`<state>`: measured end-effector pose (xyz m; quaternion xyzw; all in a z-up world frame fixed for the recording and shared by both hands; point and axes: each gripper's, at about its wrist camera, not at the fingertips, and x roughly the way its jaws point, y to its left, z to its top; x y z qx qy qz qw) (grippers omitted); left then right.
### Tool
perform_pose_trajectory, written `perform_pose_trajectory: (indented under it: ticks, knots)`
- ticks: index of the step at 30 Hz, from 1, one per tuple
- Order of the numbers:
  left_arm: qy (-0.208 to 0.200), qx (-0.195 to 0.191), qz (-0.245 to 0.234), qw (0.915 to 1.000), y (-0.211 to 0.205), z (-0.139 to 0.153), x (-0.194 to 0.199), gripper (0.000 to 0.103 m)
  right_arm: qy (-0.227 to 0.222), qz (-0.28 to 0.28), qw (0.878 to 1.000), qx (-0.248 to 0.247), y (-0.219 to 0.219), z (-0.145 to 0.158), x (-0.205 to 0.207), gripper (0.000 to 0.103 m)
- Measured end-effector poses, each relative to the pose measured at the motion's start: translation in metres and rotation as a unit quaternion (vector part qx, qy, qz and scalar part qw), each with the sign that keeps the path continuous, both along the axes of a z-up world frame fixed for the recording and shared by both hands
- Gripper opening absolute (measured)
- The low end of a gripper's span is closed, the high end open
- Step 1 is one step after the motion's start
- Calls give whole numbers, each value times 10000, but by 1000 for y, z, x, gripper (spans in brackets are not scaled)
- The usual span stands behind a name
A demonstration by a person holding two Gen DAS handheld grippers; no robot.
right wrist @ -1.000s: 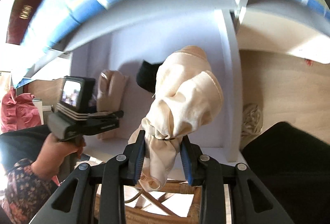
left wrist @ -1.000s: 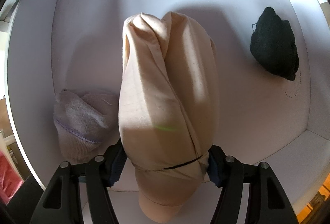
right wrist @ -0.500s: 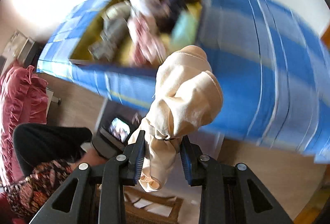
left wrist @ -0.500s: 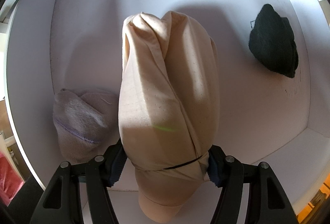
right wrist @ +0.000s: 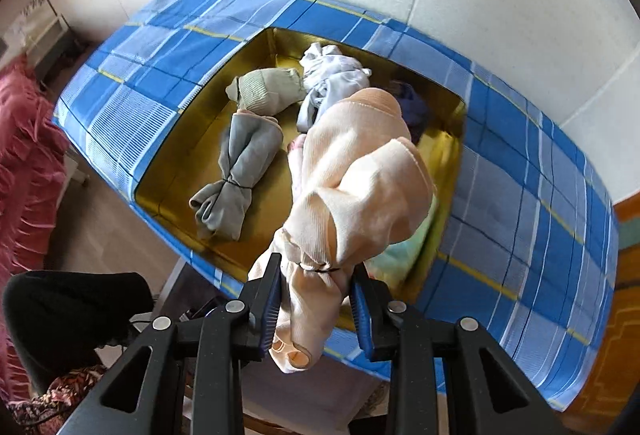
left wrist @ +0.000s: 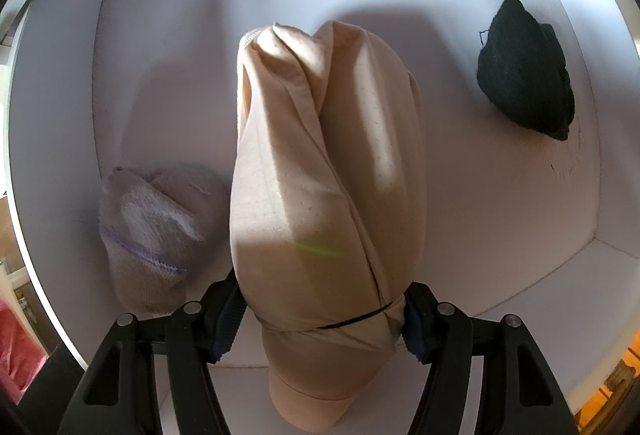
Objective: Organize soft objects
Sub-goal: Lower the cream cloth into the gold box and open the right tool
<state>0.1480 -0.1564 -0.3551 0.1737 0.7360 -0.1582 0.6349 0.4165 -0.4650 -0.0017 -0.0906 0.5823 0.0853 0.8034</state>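
Note:
In the left wrist view my left gripper (left wrist: pixel 322 315) is shut on a beige rolled garment (left wrist: pixel 324 171) tied with a black band, held upright inside a white compartment (left wrist: pixel 480 195). A pale fluffy sock bundle (left wrist: pixel 154 231) lies at its lower left and a black bundle (left wrist: pixel 524 71) at the upper right. In the right wrist view my right gripper (right wrist: pixel 318 299) is shut on a cream rolled garment (right wrist: pixel 356 179) tied with a dark band, above a blue checked box (right wrist: pixel 532 203) with a gold lining.
Inside the gold-lined box lie a grey tied bundle (right wrist: pixel 236 171), an olive sock roll (right wrist: pixel 266 91), a white bundle (right wrist: pixel 332 75), a dark blue item (right wrist: pixel 414 109) and a mint one (right wrist: pixel 404 251). A person's dark sleeve (right wrist: pixel 72 307) shows at the lower left, pink fabric (right wrist: pixel 24 155) at the left.
The right gripper has risen and swung with the cream bundle from the white shelf up over the blue box, whose inside now shows. The left gripper and its beige bundle have stayed still.

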Motion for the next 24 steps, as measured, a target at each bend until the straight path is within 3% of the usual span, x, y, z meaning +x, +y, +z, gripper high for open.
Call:
perform_pose_trajectory:
  ticks: [5,12,16,24]
  knots:
    - [22,-35,12,10000,3,1,1,66,223,355,9988,-269,26,-20,19,31]
    - [76,-87,50,9999,7,5,5,66,497,347,9976,-326,38,-54,41,33]
    - [83,-94,58,9999,9,5,7,66,498,139,9986,72,31,-60,47,36]
    - [62,-44,23,10000,10,5,8,67,163,-260,9956,884,-1,-40,28,34]
